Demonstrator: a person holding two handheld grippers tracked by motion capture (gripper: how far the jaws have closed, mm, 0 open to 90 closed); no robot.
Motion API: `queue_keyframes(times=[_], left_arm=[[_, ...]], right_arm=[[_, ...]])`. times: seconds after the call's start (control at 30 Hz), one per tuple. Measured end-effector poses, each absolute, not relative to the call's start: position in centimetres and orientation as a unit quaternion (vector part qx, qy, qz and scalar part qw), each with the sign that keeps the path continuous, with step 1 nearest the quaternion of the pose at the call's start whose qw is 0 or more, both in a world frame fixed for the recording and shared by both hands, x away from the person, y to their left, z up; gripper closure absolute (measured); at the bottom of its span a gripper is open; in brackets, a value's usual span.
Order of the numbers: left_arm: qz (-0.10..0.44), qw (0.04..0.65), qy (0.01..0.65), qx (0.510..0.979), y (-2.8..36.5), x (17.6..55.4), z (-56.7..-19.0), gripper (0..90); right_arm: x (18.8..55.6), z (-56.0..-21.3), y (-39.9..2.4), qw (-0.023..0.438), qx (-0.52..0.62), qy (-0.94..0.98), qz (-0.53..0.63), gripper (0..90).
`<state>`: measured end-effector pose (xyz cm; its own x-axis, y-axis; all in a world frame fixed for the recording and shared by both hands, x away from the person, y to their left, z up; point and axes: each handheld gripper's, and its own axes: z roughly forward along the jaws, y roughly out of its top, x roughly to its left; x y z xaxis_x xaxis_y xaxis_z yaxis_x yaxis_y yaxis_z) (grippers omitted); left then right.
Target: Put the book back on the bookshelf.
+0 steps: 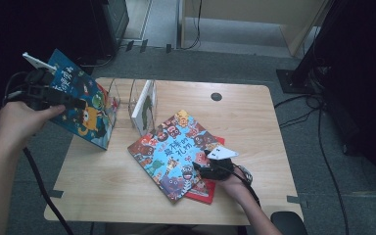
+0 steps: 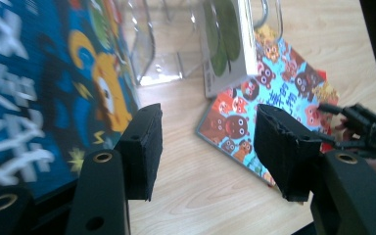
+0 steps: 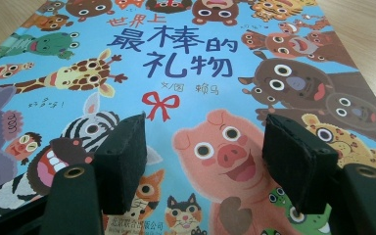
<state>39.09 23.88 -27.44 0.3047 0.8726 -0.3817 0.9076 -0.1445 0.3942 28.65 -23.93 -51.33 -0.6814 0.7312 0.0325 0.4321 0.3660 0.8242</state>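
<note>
The dark blue picture book (image 1: 83,110) with the orange monster on its cover stands tilted at the left edge of the table (image 1: 254,117), its lower edge on the wood and its top leaning away from the clear wire-and-acrylic rack (image 1: 127,100) just beside it. My left gripper (image 1: 61,98) is at the book's upper part; in the left gripper view the blue cover (image 2: 44,98) lies against the outer side of my left-hand jaw, while the space between my jaws is unoccupied and they stand moderately wide, with bare table behind them. A thin white-and-green book (image 1: 144,107) stands upright in the rack. In front of it the light blue animal book (image 1: 176,152) lies flat, overlapping a red book (image 1: 206,188) beneath it. My right gripper (image 1: 200,169) rests low at the near right edge of the animal book; in the right gripper view its jaws stand wide above the cover (image 3: 191,83), either side of the pink pig, gripping nothing.
</note>
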Motion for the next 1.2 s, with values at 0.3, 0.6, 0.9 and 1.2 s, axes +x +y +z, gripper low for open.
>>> queue_keyframes(times=[0.3, 0.6, 0.9, 1.2], left_arm=[[-0.043, 0.278, 0.574, 0.769, 21.7, 38.1, -31.1, 45.5], [-0.072, 0.289, 0.571, 0.765, 20.7, 37.8, -34.9, 45.0], [-0.079, 0.286, 0.553, 0.779, 18.2, 37.6, -37.4, 45.1], [-0.082, 0.277, 0.532, 0.796, 15.6, 37.7, -40.4, 45.3]], right_arm=[[28.6, -51.3, -23.9, 0.171, 0.359, 0.809, 0.432, 32.7], [28.6, -51.3, -24.0, 0.172, 0.358, 0.809, 0.433, 32.7], [28.6, -51.4, -24.0, 0.172, 0.354, 0.81, 0.434, 32.8], [28.5, -51.3, -24.0, 0.17, 0.354, 0.811, 0.433, 34.3]])
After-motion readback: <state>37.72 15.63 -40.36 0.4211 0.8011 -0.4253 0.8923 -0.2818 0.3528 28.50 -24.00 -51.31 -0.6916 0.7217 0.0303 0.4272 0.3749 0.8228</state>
